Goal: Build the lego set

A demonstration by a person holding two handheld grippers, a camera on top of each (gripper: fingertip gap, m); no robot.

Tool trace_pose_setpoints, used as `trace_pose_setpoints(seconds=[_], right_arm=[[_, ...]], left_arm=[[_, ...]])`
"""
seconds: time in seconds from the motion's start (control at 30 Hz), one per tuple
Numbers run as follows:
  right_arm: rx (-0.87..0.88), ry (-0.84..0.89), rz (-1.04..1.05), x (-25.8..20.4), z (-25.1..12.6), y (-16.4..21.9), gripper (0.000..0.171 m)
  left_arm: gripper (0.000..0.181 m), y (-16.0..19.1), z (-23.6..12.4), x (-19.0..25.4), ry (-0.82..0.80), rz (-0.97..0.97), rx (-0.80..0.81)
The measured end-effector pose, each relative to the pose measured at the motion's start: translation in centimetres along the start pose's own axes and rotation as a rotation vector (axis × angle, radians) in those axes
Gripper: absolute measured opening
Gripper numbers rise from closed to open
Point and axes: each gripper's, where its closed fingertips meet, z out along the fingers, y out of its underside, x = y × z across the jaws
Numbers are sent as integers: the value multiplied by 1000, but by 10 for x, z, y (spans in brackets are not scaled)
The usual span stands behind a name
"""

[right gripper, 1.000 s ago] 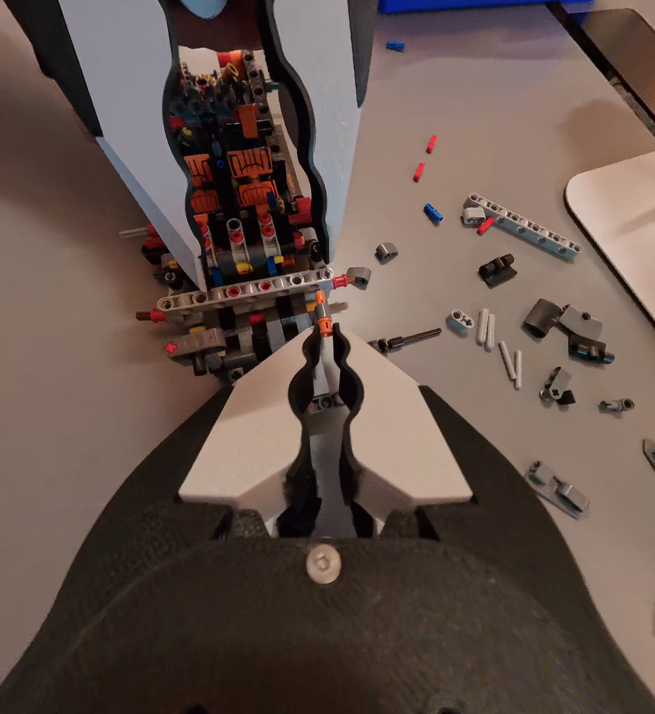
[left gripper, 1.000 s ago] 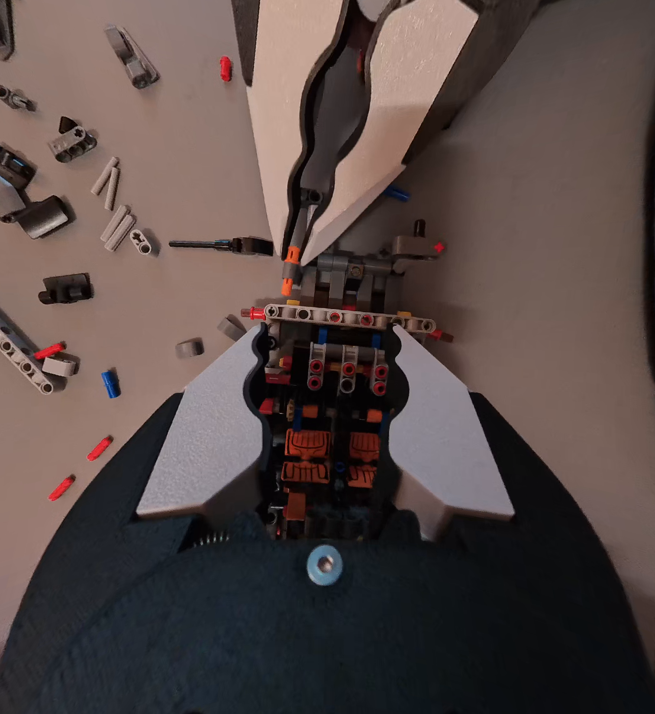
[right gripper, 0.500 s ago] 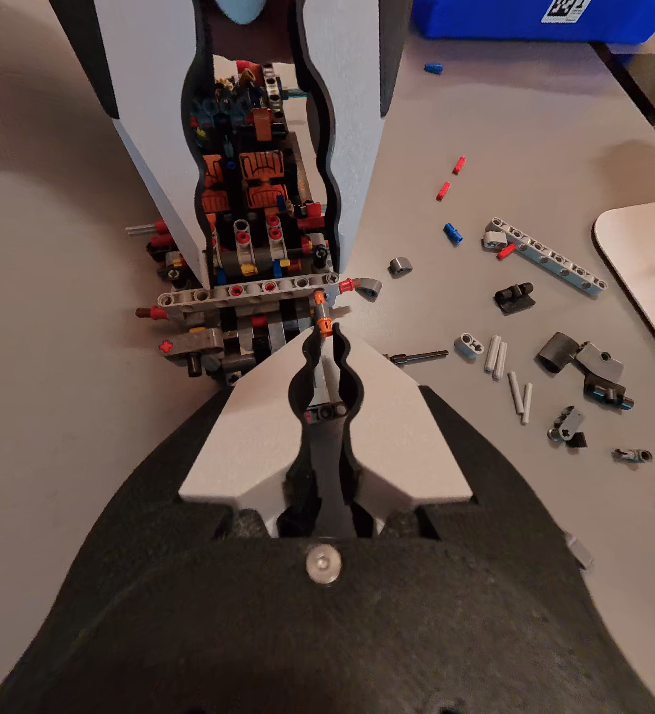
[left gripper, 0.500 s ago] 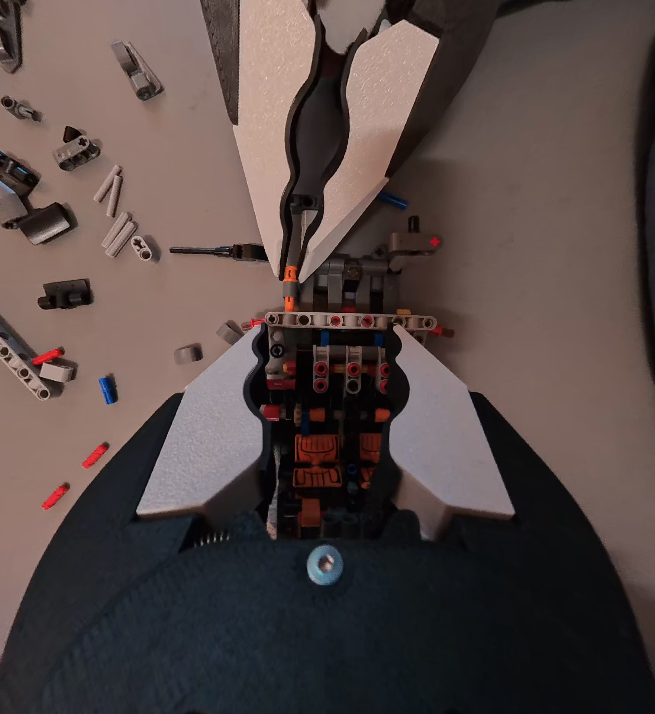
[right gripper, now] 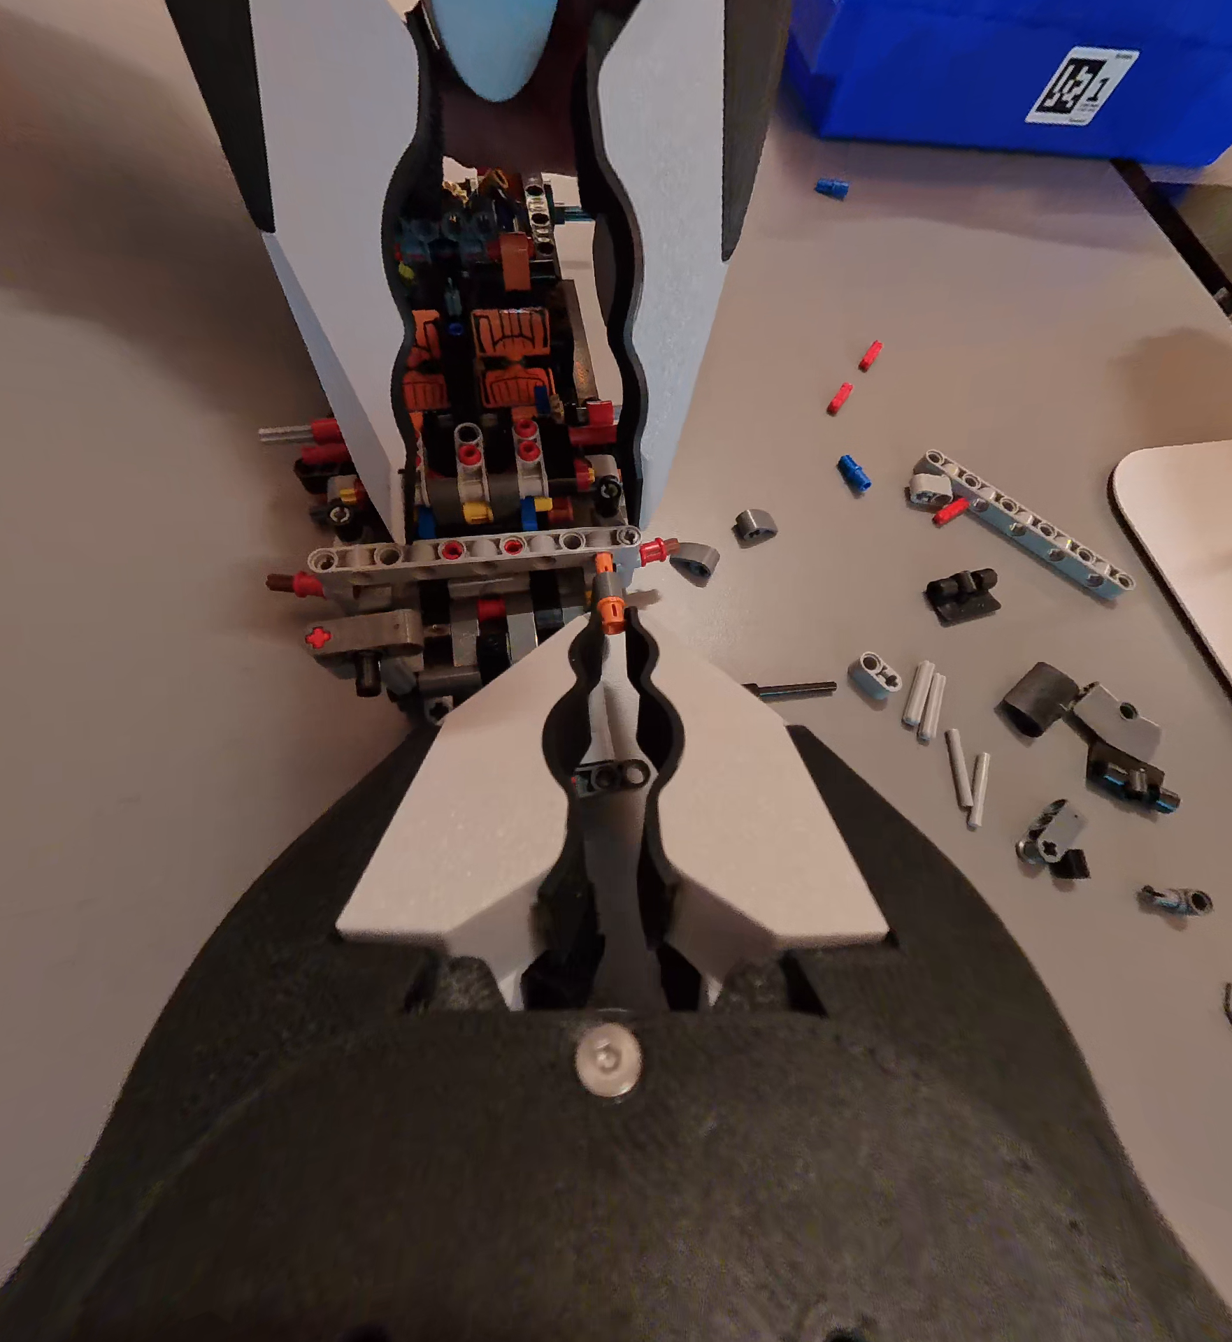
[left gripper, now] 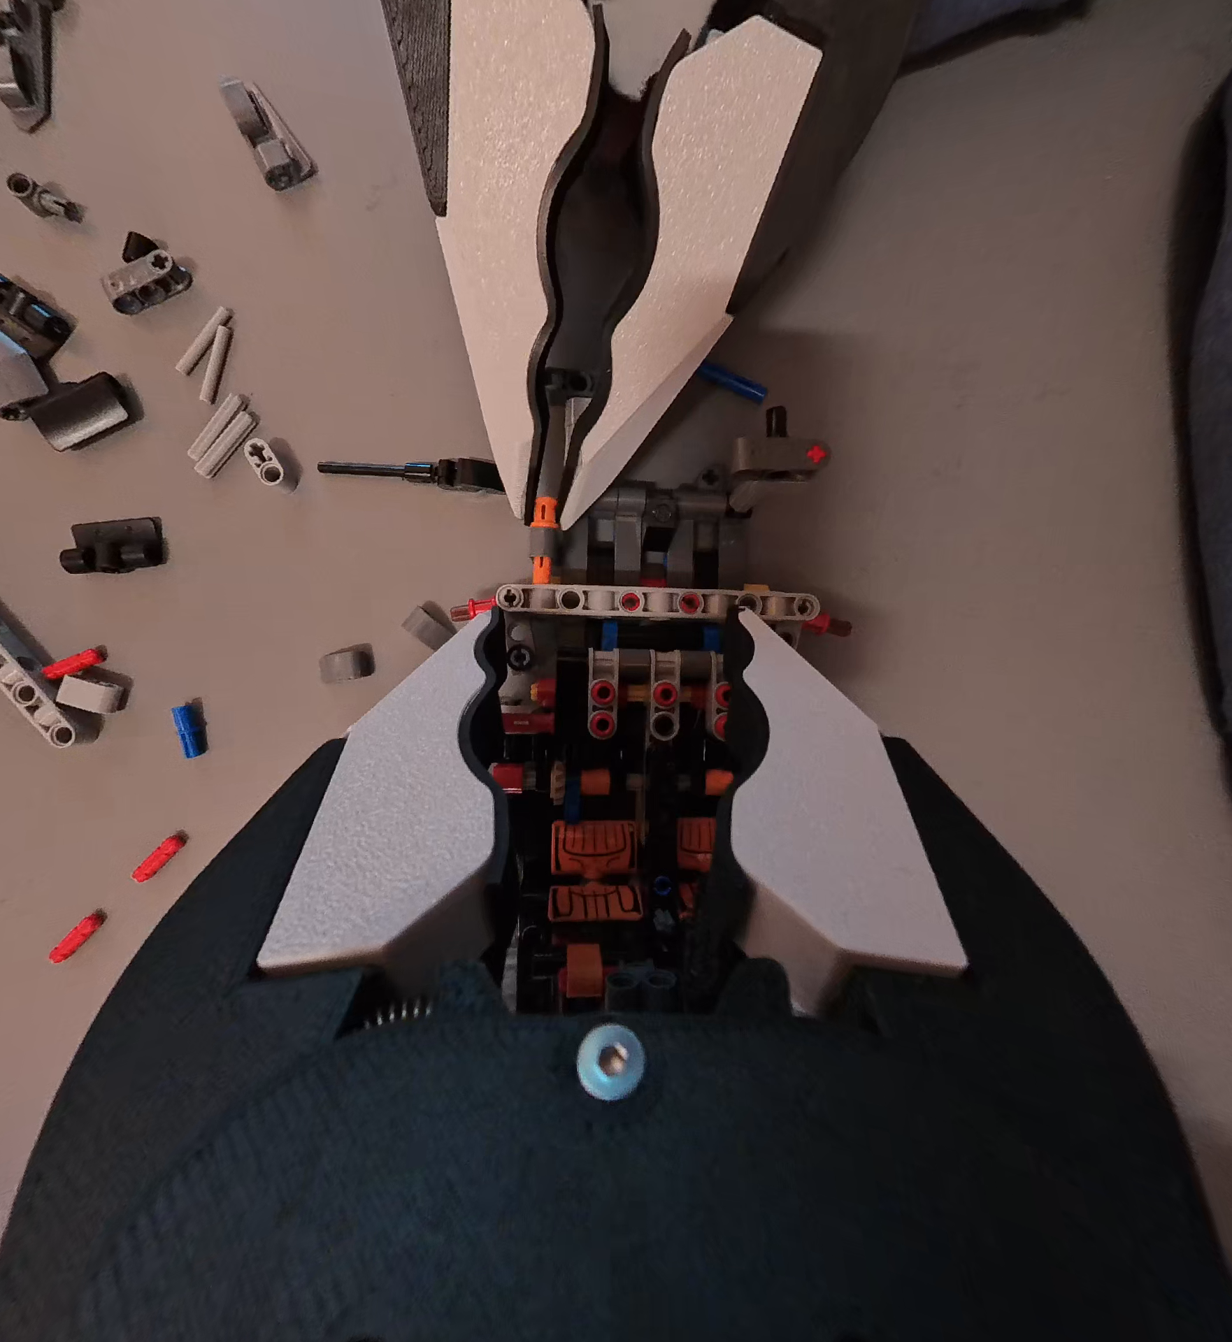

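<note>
My left gripper (left gripper: 617,617) is shut on the half-built lego model (left gripper: 627,726), a black, grey and orange assembly resting on the table. A grey holed beam (left gripper: 657,601) crosses the model's front. My right gripper (right gripper: 609,621) is shut on a long dark part with a light grey axle (right gripper: 617,704) and an orange pin (right gripper: 607,595) at its tip. The pin's tip touches the beam (right gripper: 475,552) near one end. In the left wrist view the right gripper (left gripper: 548,512) comes in from the top with the orange pin (left gripper: 542,541). In the right wrist view the left gripper (right gripper: 519,530) straddles the model (right gripper: 497,465).
Loose parts lie beside the model: a long grey beam (right gripper: 1020,523), red pins (left gripper: 159,857), a blue pin (left gripper: 188,726), a black axle (left gripper: 395,470), grey axles (right gripper: 922,697) and dark connectors (right gripper: 962,592). A blue bin (right gripper: 998,72) and a white board (right gripper: 1216,566) stand beyond. Only a small space, under 4 cm, lies between the two pairs of fingers.
My right gripper has brought the orange pin's tip up to the end of the grey beam. My left gripper has kept hold of the model, which has hardly moved.
</note>
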Motion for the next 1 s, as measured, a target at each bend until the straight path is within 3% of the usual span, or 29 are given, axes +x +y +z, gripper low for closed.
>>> trace_pose_setpoints(seconds=[0.3,0.73,1.0], right_arm=[[-2,-18,-41,2,2,0,4],[-42,112,-243,0,3,1,3],[-32,46,-243,0,3,1,3]], left_arm=[[57,1,0,-1,2,-15,21],[56,1,0,-1,-2,-31,56],[55,1,0,-2,-15,-33,67]])
